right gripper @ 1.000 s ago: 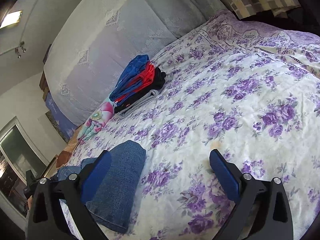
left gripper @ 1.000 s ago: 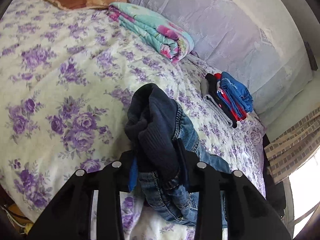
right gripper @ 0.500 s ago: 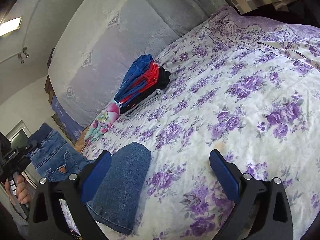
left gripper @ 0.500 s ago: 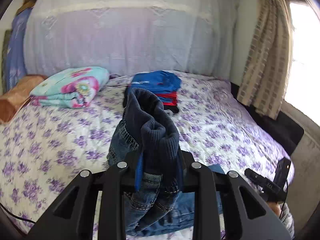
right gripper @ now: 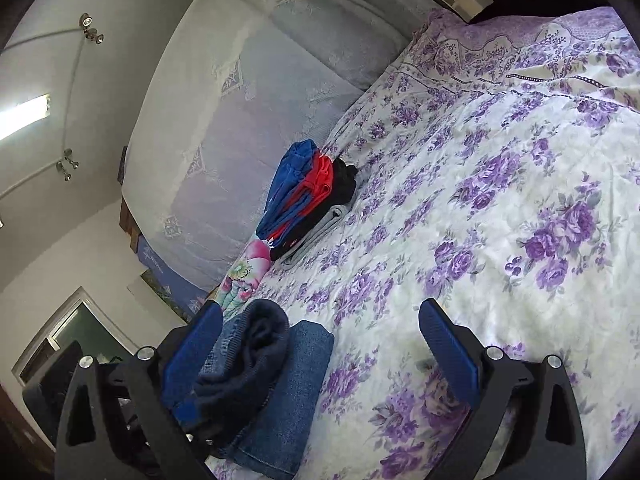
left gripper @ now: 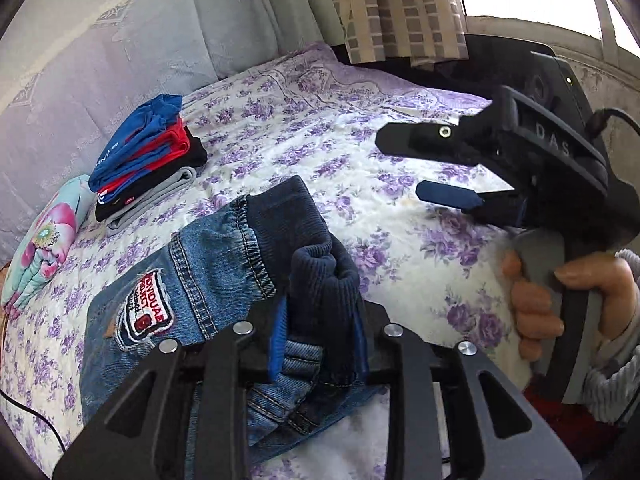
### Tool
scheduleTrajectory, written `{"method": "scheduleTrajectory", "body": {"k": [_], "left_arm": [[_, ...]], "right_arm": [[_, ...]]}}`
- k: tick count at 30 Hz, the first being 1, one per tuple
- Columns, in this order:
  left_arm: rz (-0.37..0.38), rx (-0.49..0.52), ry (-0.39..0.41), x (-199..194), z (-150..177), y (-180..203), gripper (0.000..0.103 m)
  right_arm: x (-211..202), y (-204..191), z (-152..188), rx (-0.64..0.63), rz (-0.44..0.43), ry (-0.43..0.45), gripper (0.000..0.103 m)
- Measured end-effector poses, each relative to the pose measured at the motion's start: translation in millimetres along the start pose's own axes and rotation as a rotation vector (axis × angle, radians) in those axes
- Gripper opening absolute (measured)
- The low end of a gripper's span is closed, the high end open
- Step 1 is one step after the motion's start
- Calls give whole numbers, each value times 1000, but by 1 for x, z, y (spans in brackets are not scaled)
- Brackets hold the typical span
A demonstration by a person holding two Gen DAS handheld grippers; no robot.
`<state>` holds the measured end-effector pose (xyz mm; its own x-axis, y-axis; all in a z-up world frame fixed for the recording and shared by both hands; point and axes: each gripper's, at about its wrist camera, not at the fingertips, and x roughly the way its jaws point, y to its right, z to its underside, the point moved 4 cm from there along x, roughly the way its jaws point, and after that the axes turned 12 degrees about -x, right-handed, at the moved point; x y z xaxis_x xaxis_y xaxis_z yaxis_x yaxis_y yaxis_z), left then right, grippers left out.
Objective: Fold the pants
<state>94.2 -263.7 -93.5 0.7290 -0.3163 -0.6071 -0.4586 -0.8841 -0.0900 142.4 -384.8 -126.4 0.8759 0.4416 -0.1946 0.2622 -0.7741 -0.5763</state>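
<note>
The pants are blue jeans with a dark ribbed waistband and a sewn patch. My left gripper is shut on the bunched waistband and holds it above the floral bed. The denim hangs down to a folded leg part on the bed. My right gripper is open, low over the bed, with the waistband just inside its left finger. It also shows in the left wrist view, held by a hand at the right.
A stack of folded clothes, blue on top, then red, black and grey, lies near the padded headboard. A folded floral blanket lies left of it. The purple-flowered bedspread spreads to the right. A checked curtain hangs by the window.
My left gripper has swung right and down with the waistband, bringing it beside my right gripper. The jeans' patch side has come into view. My right gripper stays open in place.
</note>
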Motion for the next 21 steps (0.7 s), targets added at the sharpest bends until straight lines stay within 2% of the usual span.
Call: {"method": "scheduleTrajectory", "body": {"k": [1,3,5,8,10,11,13,16,18,21], "left_arm": [[20,9,12,-3,0,2,39],[72,19,10,-10,1,9,73],[73,13,43,-21,0,12,82],[79,-11,121,-46,-7,0,82],[60,-75,179,-63,-14,-22,85],[46,-112,199,-70,-15,-36,90],[-4,-187,234,-79,-17,-67,93],[-88,-294,210,-76,-8,-112,94],[-121,-368,175,-69,4,-140,94],[-122,-437,147,-66,22,-167,93]], "right_arm": [[0,0,0,2,0,3,99],[1,0,0,0,1,3,99],[3,-1,1,-11,10,-5,99],[5,-4,2,-29,25,-20,99],[5,-4,2,-32,29,-25,99],[5,-4,2,-33,30,-25,99],[5,-4,2,-35,35,-28,99],[5,-11,2,-71,113,-50,99],[-3,-32,-3,-151,184,-20,99],[-11,-79,-11,-300,162,20,99]]}}
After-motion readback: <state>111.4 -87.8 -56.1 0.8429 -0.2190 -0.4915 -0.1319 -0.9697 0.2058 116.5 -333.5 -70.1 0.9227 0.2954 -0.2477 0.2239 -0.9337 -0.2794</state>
